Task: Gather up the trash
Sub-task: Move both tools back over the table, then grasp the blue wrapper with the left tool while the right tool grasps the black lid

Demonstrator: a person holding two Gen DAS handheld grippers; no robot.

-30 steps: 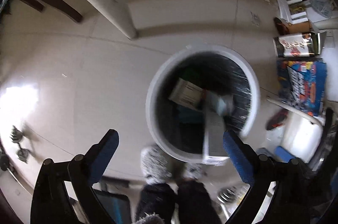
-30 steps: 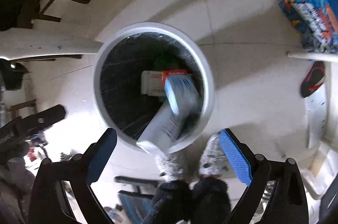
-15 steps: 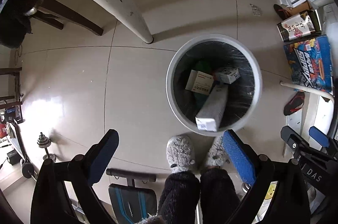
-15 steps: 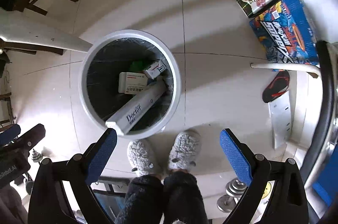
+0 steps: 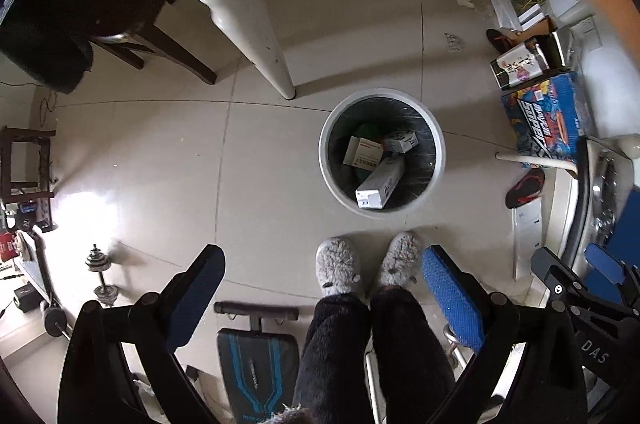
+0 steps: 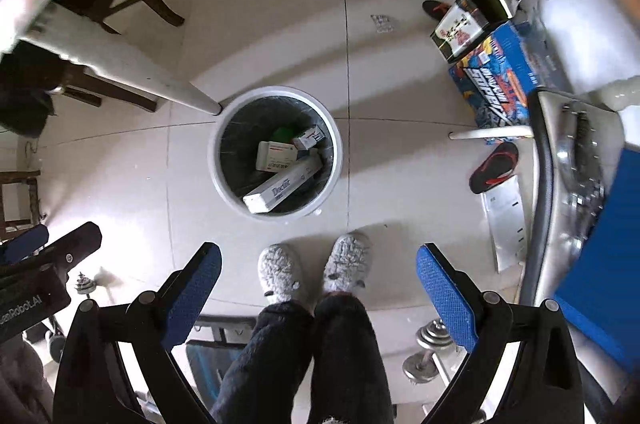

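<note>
A round white trash bin [image 5: 439, 160] with a black liner stands on the tiled floor, also in the right wrist view [image 6: 216, 176]. Inside lie a long white box [image 5: 380, 182] marked "Doctor" [image 6: 282, 186], a flat white box with a red stripe [image 5: 362, 153] [image 6: 276, 155], a small white box [image 5: 402, 141] [image 6: 309, 137] and something green [image 6: 283, 133]. My left gripper [image 5: 322, 288] is open and empty, high above the floor. My right gripper [image 6: 318, 286] is open and empty, also high above the bin.
The person's grey slippers [image 5: 336, 270] stand just before the bin. A white table leg [image 5: 256, 24] stands beside it. Boxes [image 5: 544, 116], a sandal [image 5: 524, 186] and papers lie at the right. Dumbbells [image 5: 102, 276] and a bench [image 5: 258, 352] are near.
Both grippers have risen far above the bin, which now looks much smaller. The boxes that were dropping in a second ago now lie settled inside it.
</note>
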